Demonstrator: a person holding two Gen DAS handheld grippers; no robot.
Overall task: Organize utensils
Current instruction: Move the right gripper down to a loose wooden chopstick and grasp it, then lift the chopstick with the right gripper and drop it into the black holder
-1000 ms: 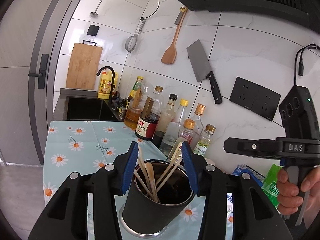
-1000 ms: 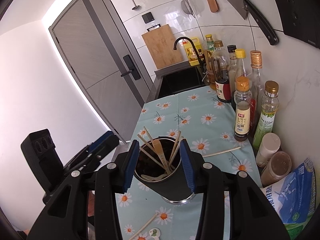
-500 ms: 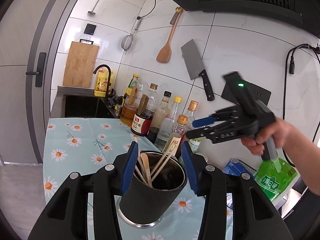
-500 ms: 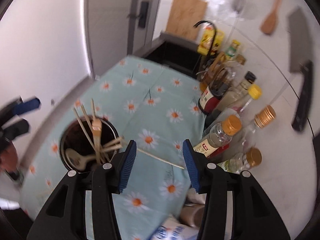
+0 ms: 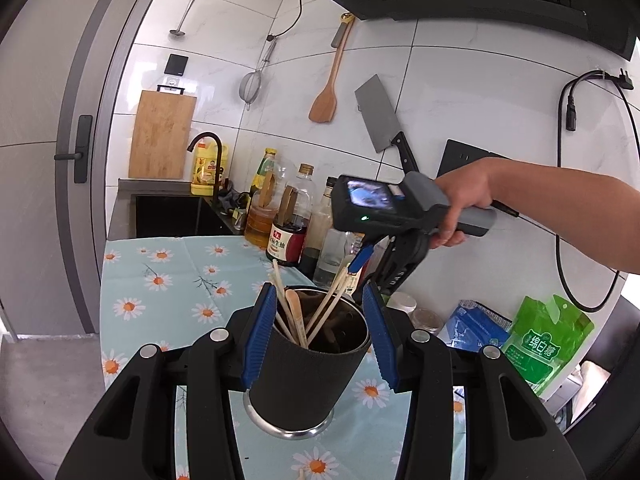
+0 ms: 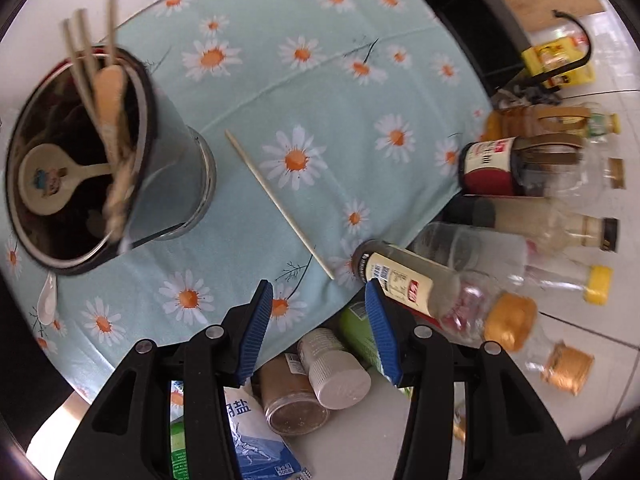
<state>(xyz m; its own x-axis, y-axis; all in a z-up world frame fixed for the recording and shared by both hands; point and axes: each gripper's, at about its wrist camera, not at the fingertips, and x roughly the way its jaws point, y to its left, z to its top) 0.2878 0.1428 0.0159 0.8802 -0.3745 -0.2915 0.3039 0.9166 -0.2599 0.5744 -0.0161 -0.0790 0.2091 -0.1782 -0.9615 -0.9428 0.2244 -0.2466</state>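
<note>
A dark metal cup (image 5: 308, 376) with several wooden chopsticks and a wooden spoon stands on the daisy tablecloth (image 5: 160, 280). My left gripper (image 5: 319, 292) is shut on the cup, a blue pad against each side. In the right wrist view the same cup (image 6: 168, 184) is at the left, with a pale ceramic spoon (image 6: 44, 184) inside. One loose chopstick (image 6: 278, 202) lies on the cloth just ahead of my right gripper (image 6: 318, 292). That gripper points down, open and with nothing between its fingers. A person's hand holds the right gripper (image 5: 362, 260) just behind the cup.
Sauce and oil bottles (image 6: 520, 160) line the tiled wall on the right. Two lidded jars (image 6: 340, 376) and a salt bag (image 6: 248, 432) sit under the right gripper. A white spoon (image 6: 47, 300) lies left of the cup. The sink (image 5: 172, 212) is beyond the cloth.
The right gripper swung over from beside the cup, rolled and tipped down over the cloth and the loose chopstick. The left gripper kept its hold on the cup and shifted slightly.
</note>
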